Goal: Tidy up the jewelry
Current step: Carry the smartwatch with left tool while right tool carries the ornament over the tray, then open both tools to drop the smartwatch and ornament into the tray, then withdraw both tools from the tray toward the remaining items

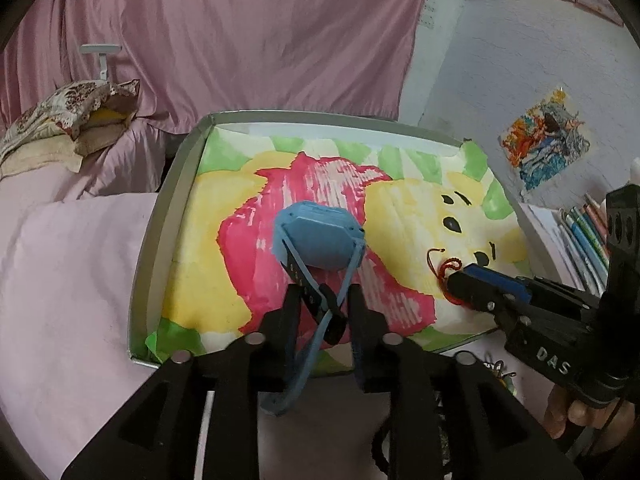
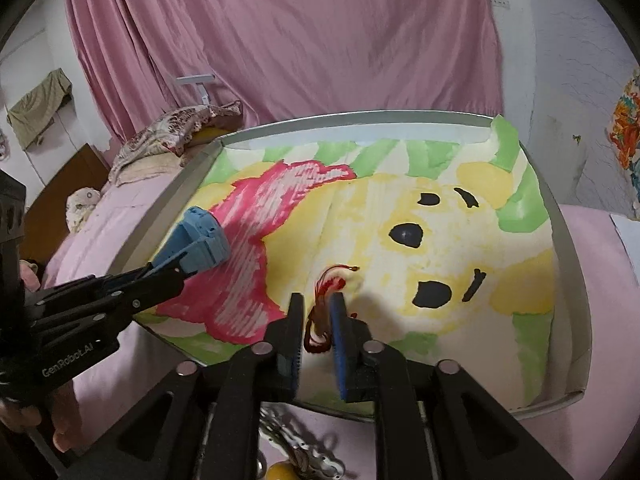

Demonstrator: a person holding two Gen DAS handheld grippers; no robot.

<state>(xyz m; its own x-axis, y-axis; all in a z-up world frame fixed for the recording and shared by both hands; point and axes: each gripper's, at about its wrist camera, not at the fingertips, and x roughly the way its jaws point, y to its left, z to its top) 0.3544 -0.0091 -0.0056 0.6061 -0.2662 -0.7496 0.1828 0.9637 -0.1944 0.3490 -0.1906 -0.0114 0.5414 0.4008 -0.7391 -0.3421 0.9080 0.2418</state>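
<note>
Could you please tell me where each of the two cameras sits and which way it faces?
Left wrist: on the left hand-held gripper, facing the tray, gripping the blue watch; right hand-held gripper and fingers show.
Right wrist: on its gripper, pinching the red string bracelet; left gripper shows.
Shared: tray, watch, bracelet, pink curtain.

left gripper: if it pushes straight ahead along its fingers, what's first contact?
Left gripper is already shut on the blue watch; pushed on, the watch would likely press into the painted tray liner first, though depth is unclear.
</note>
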